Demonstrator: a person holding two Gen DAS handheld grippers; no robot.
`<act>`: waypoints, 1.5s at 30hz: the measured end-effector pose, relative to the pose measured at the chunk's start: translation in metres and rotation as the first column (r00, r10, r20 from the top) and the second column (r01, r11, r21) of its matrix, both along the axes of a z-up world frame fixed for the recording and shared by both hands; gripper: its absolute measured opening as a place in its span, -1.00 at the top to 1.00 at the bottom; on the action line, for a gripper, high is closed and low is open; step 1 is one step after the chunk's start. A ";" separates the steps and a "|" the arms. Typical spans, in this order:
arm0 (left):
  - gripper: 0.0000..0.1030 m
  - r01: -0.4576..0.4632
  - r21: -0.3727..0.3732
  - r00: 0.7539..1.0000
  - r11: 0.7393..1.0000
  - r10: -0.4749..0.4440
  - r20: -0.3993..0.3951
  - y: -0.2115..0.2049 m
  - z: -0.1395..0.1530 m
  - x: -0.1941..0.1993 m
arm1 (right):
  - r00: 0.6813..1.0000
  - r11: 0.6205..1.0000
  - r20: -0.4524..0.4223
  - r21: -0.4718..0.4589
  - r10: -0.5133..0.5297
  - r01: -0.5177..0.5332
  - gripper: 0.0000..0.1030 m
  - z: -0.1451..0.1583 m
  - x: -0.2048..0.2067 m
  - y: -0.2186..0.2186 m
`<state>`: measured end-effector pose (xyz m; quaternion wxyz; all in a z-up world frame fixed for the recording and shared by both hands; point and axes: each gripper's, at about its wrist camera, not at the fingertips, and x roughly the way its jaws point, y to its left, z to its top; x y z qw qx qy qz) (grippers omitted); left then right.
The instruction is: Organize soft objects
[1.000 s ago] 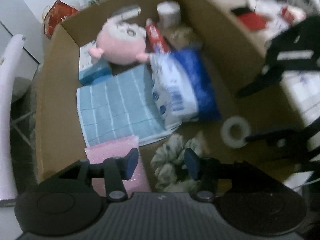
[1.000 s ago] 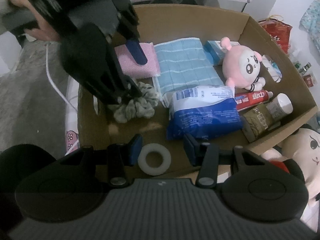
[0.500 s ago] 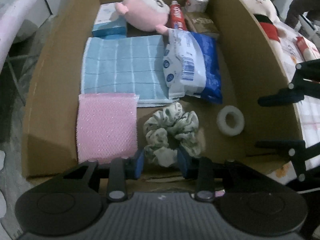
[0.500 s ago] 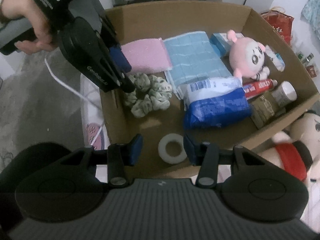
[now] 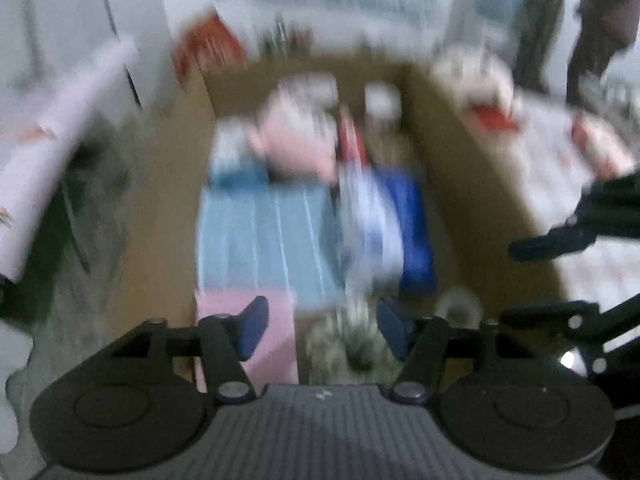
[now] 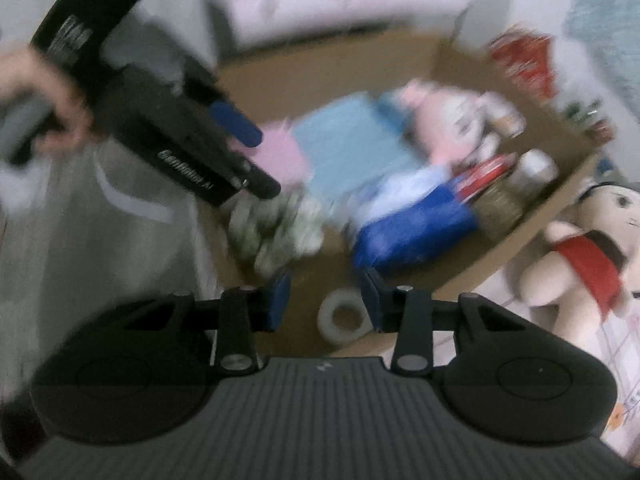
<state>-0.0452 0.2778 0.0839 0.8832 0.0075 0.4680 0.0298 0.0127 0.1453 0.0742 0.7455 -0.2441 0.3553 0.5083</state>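
We see the scrunchie point(image 6: 276, 228) lying in the cardboard box point(image 6: 320, 64) at its 7 o'clock corner, long axis unclear through blur. Our left tongs point(image 5: 320, 328) gape wide above it; the right tongs point(image 6: 326, 300) are wide over the tape roll point(image 6: 342, 316). "GenRobot.AI" marks the left tool.

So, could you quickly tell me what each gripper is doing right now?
Left gripper: open, holding nothing, above the scrunchie.
Right gripper: open, holding nothing.

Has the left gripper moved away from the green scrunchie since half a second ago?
Yes. The left gripper opened and released the scrunchie, which lies in the cardboard box.
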 end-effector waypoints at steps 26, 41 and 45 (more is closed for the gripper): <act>-0.79 -0.346 0.035 0.823 0.938 0.285 0.491 -0.095 0.011 -0.099 | 0.918 0.817 0.141 0.519 -0.372 0.251 0.08 -0.009 -0.048 -0.106; -0.88 -0.387 0.051 0.766 0.921 0.290 0.574 -0.102 -0.017 -0.101 | 0.889 0.826 0.204 0.495 -0.411 0.269 0.08 -0.029 -0.059 -0.088; -0.94 -0.407 0.055 0.730 0.912 0.289 0.619 -0.103 -0.010 -0.112 | 0.893 0.831 0.180 0.477 -0.412 0.287 0.08 -0.036 -0.055 -0.085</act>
